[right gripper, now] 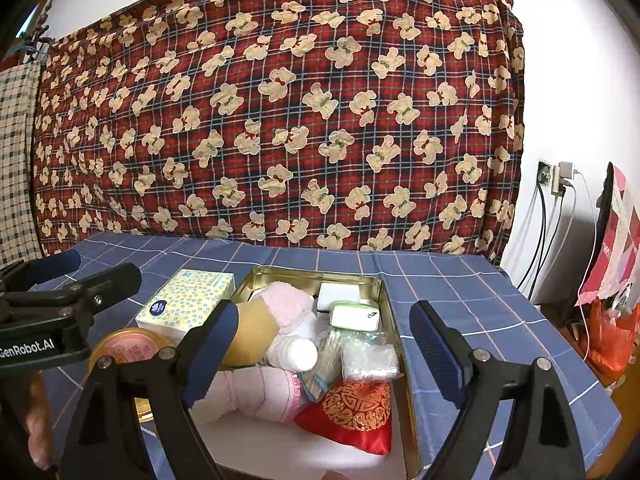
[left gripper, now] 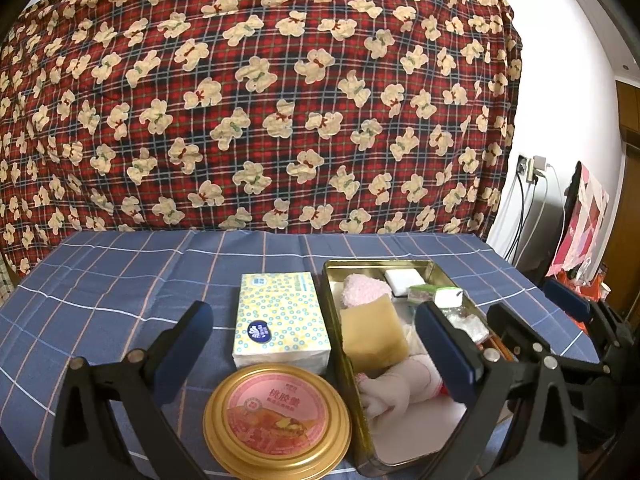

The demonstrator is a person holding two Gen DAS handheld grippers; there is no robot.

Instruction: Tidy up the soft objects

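Nearest the left gripper (left gripper: 314, 344) sits a round gold tin lid (left gripper: 277, 416) with a pink label, flat on the blue checked tablecloth (left gripper: 120, 276); the jaws stand wide apart with nothing between the pads. The right gripper (right gripper: 324, 340) is spread wide too and grips nothing – it hangs over the near end of the open gold tin box (right gripper: 394, 344).

Inside the box, closest in, lie a red pouch with gold embroidery (right gripper: 354, 416) and a rolled pink towel (right gripper: 260, 396) touching it. Behind them are a white bottle (right gripper: 294, 354), a clear plastic packet (right gripper: 368, 356) and a tan sponge (left gripper: 372, 336), then a fluffy pink cloth (right gripper: 290, 304), a green-and-white packet (right gripper: 354, 315) and a white block (right gripper: 340, 292) at the far wall.

Just beside the box, left of it, lies a yellow dotted tissue pack (left gripper: 280, 316) – behind the lid. A red teddy-bear blanket (left gripper: 260, 100) hangs behind the table
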